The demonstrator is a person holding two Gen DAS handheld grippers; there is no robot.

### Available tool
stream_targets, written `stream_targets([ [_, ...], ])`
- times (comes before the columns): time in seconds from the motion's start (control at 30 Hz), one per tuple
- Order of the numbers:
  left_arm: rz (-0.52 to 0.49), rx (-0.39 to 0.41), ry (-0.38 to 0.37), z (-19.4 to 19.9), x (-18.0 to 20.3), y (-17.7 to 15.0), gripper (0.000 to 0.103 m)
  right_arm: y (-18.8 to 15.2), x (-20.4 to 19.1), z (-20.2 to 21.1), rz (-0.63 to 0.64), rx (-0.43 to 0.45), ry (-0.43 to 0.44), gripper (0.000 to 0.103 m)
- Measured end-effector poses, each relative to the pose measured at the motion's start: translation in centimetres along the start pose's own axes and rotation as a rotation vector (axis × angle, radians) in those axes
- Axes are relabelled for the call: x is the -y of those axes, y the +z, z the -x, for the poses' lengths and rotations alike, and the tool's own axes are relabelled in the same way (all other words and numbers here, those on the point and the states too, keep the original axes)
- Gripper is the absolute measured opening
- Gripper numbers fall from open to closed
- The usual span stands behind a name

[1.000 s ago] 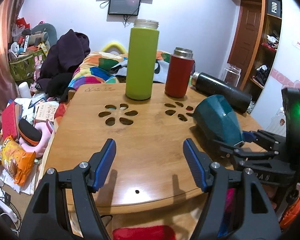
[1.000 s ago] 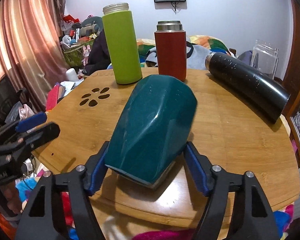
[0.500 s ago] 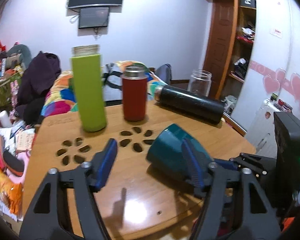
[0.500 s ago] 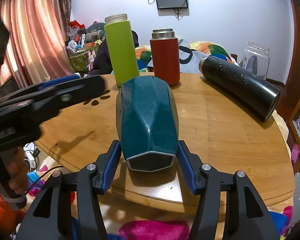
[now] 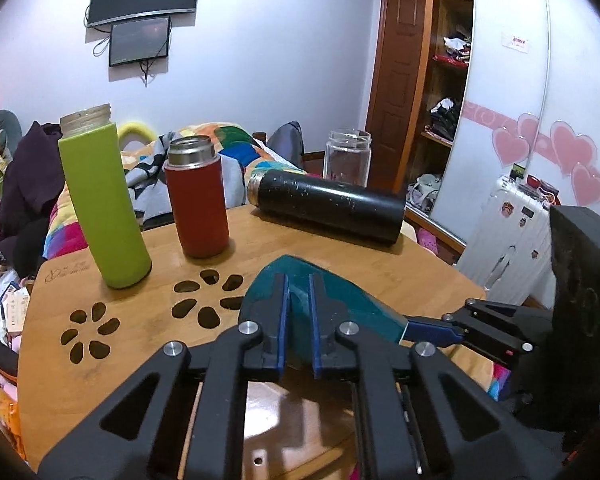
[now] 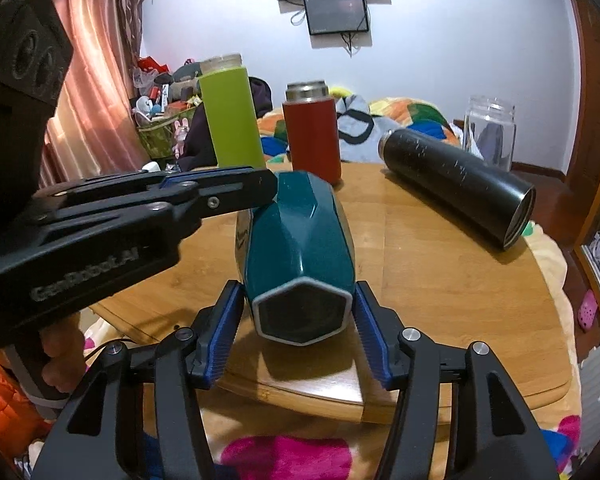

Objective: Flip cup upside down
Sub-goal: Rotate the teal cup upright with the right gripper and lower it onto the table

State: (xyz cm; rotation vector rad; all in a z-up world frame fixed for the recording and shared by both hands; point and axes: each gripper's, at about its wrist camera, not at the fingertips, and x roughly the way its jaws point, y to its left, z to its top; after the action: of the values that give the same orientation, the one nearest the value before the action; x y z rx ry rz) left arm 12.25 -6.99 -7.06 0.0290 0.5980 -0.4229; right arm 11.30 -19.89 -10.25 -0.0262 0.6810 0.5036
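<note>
Surface: round wooden table [image 6: 452,280].
Cup: faceted teal cup [image 6: 296,240] on its side, near edge.
Right gripper [image 6: 296,316]: straddles the base, pads touching.
Left gripper [image 5: 299,320]: narrowed against the cup's far end.

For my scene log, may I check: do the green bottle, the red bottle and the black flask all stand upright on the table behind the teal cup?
Not quite: the black flask lies on its side. The green bottle and the red bottle do stand upright on the table behind the teal cup, as the left wrist view shows.
</note>
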Motion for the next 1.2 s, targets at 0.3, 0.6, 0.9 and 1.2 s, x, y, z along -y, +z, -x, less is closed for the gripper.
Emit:
stream_targets([
  [0.3,0.033,0.007,-0.008,0.1,-1.2,0.3,0.008,0.5,-0.9,1.1,0.04,0.049,0.013,0.05],
  [0.6,0.056,0.023,0.018,0.3,-2.9,0.4,0.008,2.0,-1.4,0.2,0.06,0.08,0.005,0.049],
  [0.9,0.111,0.01,0.006,-0.7,-5.0,0.6,0.008,3.9,-1.7,-1.4,0.079,0.087,-0.004,0.049],
  [1.2,0.179,-0.011,-0.019,-1.8,-7.5,0.6,0.008,4.7,-2.4,-3.2,0.129,0.087,-0.014,0.048],
])
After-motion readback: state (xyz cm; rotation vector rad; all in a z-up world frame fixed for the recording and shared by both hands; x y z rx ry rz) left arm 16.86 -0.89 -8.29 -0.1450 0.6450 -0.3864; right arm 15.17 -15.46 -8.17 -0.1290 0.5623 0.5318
